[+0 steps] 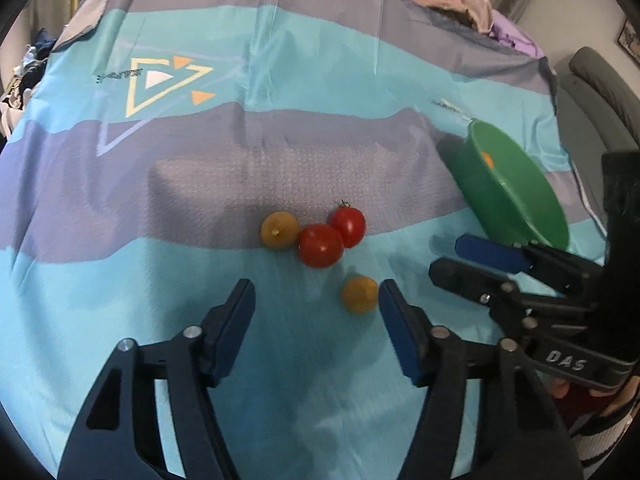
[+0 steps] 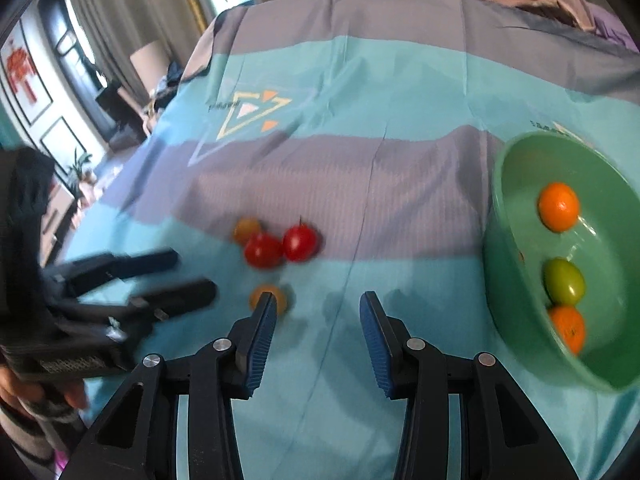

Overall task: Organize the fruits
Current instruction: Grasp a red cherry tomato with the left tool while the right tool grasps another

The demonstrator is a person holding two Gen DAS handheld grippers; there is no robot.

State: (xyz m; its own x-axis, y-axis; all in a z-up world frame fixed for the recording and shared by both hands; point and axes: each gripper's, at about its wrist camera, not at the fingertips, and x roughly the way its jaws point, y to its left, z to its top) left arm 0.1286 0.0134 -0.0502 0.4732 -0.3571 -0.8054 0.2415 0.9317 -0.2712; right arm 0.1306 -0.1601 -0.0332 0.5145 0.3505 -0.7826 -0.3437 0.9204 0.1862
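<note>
1. Left gripper [image 1: 316, 300] is held spread and empty above the nearest yellow tomato [image 1: 359, 294], apparently for pickup.
2. Right gripper [image 2: 318, 312] is spread and empty.
3. Green bowl [image 2: 520, 320] is placed alongside, presumably as collection point.

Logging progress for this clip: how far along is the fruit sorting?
Done: two orange fruits and a green one lie in the green bowl. In hand: nothing; left gripper and right gripper are both empty. Left: two red tomatoes and two yellow fruits on the cloth.
</note>
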